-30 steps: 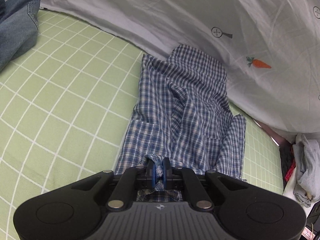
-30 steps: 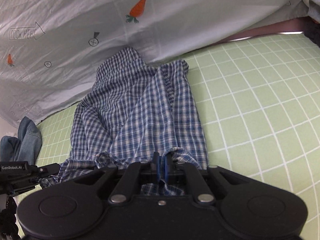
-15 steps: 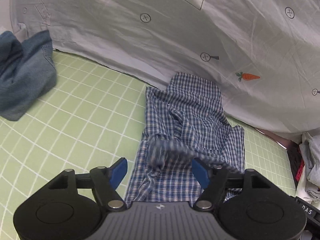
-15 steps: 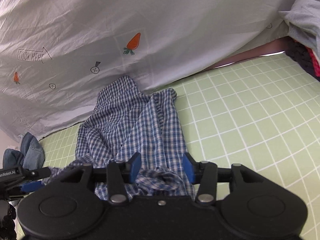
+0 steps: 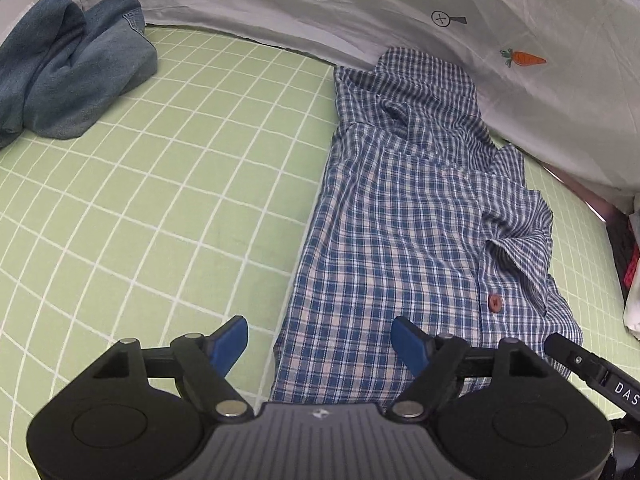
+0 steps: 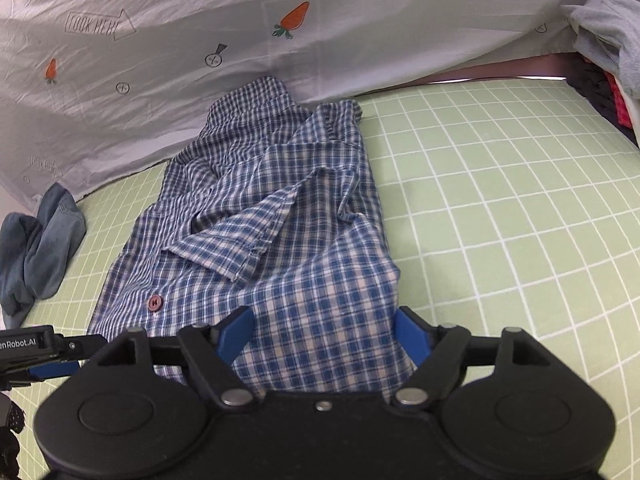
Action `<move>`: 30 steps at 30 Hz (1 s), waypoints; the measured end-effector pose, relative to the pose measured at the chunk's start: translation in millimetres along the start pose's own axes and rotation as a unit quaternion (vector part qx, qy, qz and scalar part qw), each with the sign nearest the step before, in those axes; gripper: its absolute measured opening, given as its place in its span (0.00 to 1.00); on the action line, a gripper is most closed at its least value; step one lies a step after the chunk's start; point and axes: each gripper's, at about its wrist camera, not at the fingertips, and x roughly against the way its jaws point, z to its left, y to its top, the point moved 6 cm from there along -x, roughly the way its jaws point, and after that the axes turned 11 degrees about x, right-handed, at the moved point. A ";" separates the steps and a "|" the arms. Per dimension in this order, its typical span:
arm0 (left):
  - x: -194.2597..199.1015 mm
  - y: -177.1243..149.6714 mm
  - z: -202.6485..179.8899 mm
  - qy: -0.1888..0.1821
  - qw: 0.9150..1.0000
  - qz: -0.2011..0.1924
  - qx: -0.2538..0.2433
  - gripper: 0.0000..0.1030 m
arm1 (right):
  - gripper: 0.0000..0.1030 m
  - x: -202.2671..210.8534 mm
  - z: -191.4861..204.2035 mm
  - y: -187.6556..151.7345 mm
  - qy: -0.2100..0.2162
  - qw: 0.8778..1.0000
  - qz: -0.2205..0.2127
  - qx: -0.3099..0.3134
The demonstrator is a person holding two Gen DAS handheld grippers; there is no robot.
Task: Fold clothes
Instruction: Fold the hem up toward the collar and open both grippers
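While a white printed sheet (image 5: 360, 8) drapes along the far edge, the green grid mat (image 5: 160, 168) carries a blue plaid shirt (image 5: 400, 220), folded lengthwise, collar toward the sheet. Blue jeans (image 5: 68, 68) lie bunched well apart. Both the left gripper (image 5: 320, 340) and right gripper (image 6: 326, 330) hover over the shirt's near hem, jaws opening, gripping nothing.

White sheet (image 6: 360, 40) reads "LOOK HERE"; left gripper (image 6: 36, 344) "nRobot.AI".
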 end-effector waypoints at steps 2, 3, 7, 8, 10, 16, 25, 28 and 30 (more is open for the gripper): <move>-3.7 6.4 -1.1 0.003 1.000 -0.003 0.001 0.81 | 0.80 -7.6 1.0 2.7 -0.005 1.000 0.006 0.009; -6.2 10.4 -1.9 0.005 1.000 -0.005 0.002 0.82 | 0.81 -11.4 1.1 3.9 -0.005 1.000 0.009 0.009; -20.0 28.1 -2.0 0.016 1.000 -0.005 0.006 0.86 | 0.83 -26.8 1.8 8.5 -0.006 1.000 0.021 0.011; -24.3 31.8 -1.5 0.021 1.000 -0.004 0.008 0.86 | 0.83 -31.0 2.7 9.5 -0.007 1.000 0.024 0.012; -32.8 39.1 -0.5 0.031 0.999 -0.001 0.011 0.86 | 0.83 -39.5 5.0 13.1 -0.007 0.999 0.030 0.017; -51.3 52.9 7.1 0.045 0.998 0.007 0.035 0.86 | 0.83 -64.7 12.8 40.3 -0.006 0.999 0.033 0.026; -61.0 55.4 12.9 0.059 0.997 0.012 0.048 0.87 | 0.83 -79.0 28.9 76.5 0.015 0.999 0.000 0.039; -58.1 53.3 11.4 0.062 0.997 0.010 0.042 0.87 | 0.83 -78.9 29.5 74.6 0.009 0.999 -0.002 0.046; -55.1 51.8 10.8 0.063 0.997 0.009 0.038 0.87 | 0.83 -77.1 24.1 68.7 -0.002 0.999 0.003 0.037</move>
